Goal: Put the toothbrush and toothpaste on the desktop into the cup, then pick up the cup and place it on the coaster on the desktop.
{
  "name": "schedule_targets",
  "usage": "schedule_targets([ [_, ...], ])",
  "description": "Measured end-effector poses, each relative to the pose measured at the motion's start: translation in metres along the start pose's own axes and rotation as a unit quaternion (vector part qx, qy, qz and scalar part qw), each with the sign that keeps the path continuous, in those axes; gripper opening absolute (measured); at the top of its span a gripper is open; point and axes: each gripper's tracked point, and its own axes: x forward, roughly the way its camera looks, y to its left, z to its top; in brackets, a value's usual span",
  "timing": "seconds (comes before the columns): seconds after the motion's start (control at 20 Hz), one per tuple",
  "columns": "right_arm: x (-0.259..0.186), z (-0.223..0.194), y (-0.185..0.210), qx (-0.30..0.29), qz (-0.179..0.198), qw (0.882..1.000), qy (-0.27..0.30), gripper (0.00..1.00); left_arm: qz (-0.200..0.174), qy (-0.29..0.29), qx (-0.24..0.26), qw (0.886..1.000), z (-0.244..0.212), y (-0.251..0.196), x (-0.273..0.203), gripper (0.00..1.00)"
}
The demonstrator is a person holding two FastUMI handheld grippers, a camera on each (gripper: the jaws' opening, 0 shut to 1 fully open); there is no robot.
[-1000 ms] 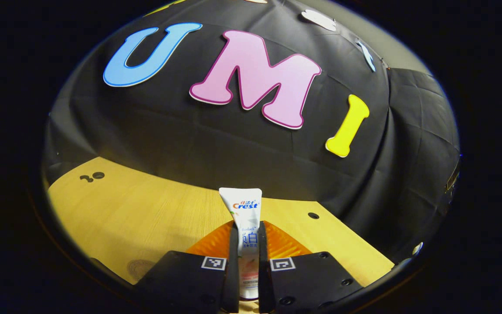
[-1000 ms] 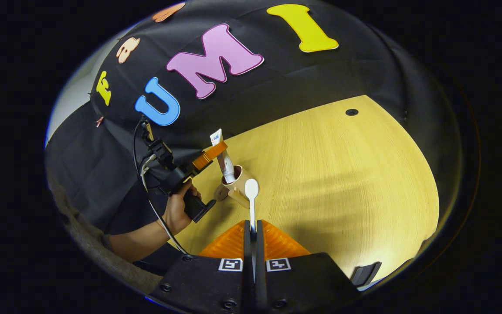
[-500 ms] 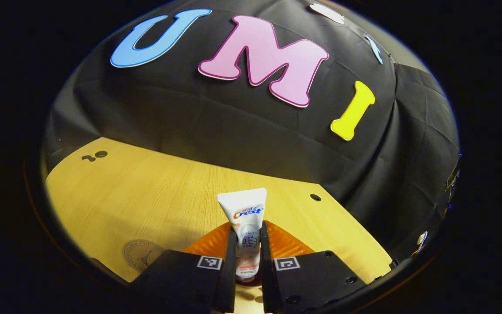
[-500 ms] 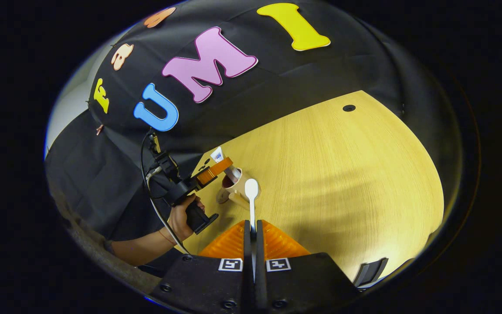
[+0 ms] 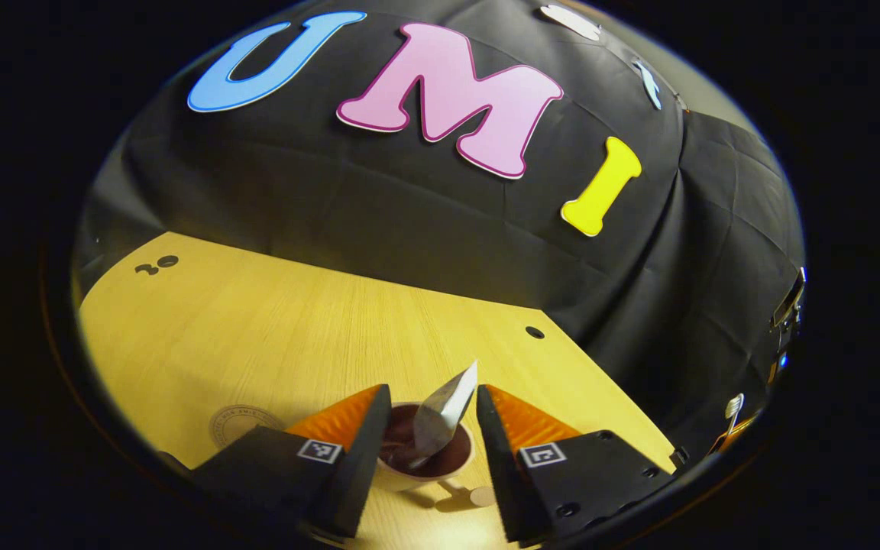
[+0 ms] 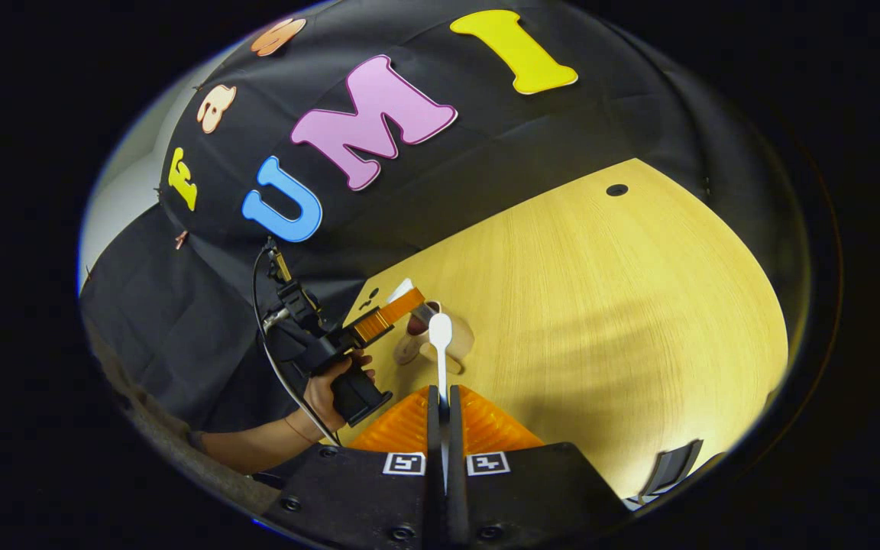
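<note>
Fingers of the left gripper (image 5: 425, 435) stand wide apart on either side of the cup (image 5: 426, 458), touching nothing, while the toothpaste (image 5: 440, 416) leans tilted inside the cup with its flat end up. In the right gripper view, the right gripper (image 6: 441, 405) has its fingers pinched narrow on the toothbrush (image 6: 440, 347), whose white head points toward the cup (image 6: 440, 344). The left gripper (image 6: 390, 313) hangs just over that cup, held by a hand (image 6: 329, 389). The cup stands on a pale wooden surface (image 5: 272, 336) with fine grain and a few small dark holes. A round coaster (image 5: 245, 424) lies flat on the surface, near the cup and apart from it. Behind the surface hangs a creased black cloth wall (image 5: 409, 221), which wraps round the side of the booth.
</note>
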Motion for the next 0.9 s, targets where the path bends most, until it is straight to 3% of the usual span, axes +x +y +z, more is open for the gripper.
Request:
schedule_targets([
  [0.05, 0.0, 0.002, 0.004, 0.001, 0.002, 1.0, -0.006, 0.05, -0.001, 0.0, 0.003, 1.0, 0.001, 0.0, -0.006, 0.76],
  [0.2, 0.005, 0.004, 0.018, 0.0, 0.014, 1.0, -0.02, 0.05, -0.013, -0.001, 0.004, 1.0, 0.008, -0.004, -0.03, 0.82],
  [0.45, 0.028, 0.037, 0.063, -0.035, 0.061, 0.996, -0.049, 0.05, -0.014, 0.018, 0.004, 1.0, 0.0, -0.001, -0.089, 0.84],
  [0.7, 0.082, 0.043, 0.126, -0.109, 0.12, 0.986, -0.035, 0.05, 0.015, 0.043, 0.008, 0.999, -0.022, 0.025, -0.152, 0.84],
  [0.9, 0.116, 0.027, 0.179, -0.145, 0.174, 0.974, -0.009, 0.05, 0.046, 0.044, -0.02, 0.998, -0.033, 0.046, -0.194, 0.84],
])
